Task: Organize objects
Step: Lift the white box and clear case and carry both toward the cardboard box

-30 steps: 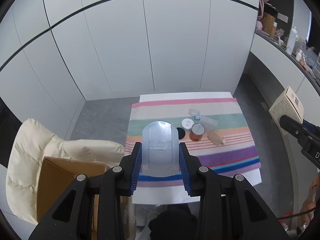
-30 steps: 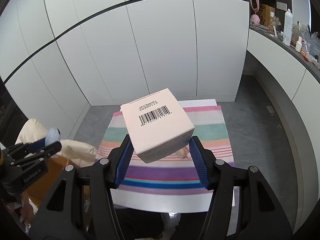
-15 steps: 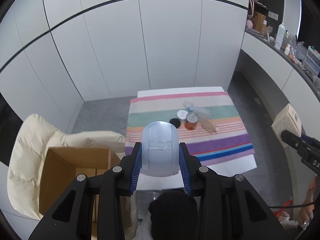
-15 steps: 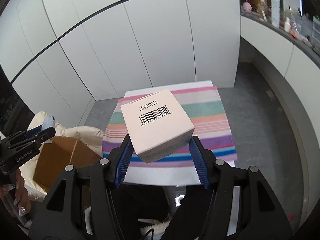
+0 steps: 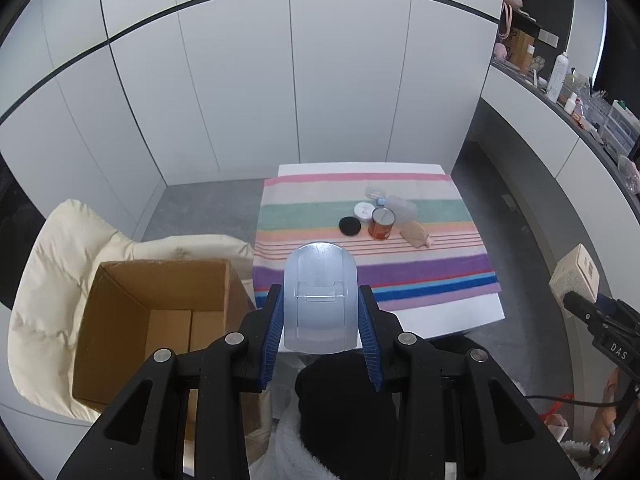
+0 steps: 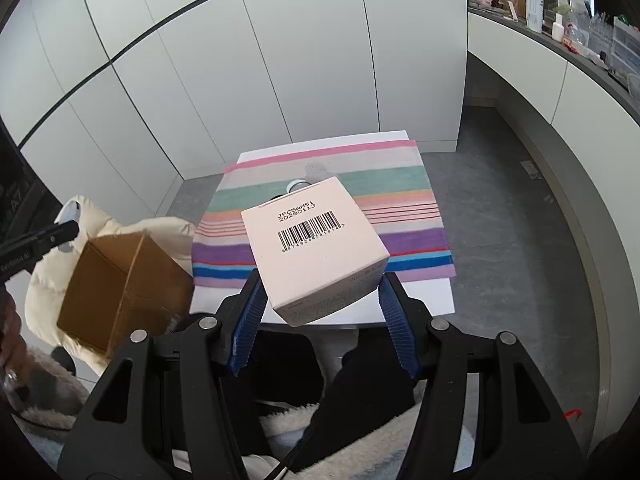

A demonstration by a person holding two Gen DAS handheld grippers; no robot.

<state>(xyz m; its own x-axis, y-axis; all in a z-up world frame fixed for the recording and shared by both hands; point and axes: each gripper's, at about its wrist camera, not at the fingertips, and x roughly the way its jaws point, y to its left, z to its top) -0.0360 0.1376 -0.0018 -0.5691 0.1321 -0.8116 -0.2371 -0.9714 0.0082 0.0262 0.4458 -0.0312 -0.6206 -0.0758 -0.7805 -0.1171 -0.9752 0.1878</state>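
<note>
My left gripper (image 5: 320, 320) is shut on a pale blue translucent plastic case (image 5: 319, 298) with a rounded top, held above the near edge of the table. To its left an open cardboard box (image 5: 160, 316) sits on a cream cushioned chair (image 5: 60, 280). My right gripper (image 6: 320, 304) is shut on a pinkish-white carton (image 6: 314, 246) with a barcode on top, tilted, high over the table's front edge. In the right wrist view the cardboard box (image 6: 120, 284) lies lower left. On the striped cloth (image 5: 372, 256) stand a red-orange jar (image 5: 381, 223), a black lid (image 5: 349, 226) and a white lid (image 5: 363, 211).
A small white table (image 5: 460, 312) carries the cloth, with a beige item (image 5: 416, 234) and clear plastic pieces (image 5: 396, 202) at its middle. White wall panels stand behind. A counter with bottles (image 5: 558, 76) runs along the right. The person's dark trousers and fleecy sleeve fill the bottom.
Both grippers have drawn back from the table with their loads. The table looks smaller and farther. The cardboard box has come fully into the left wrist view.
</note>
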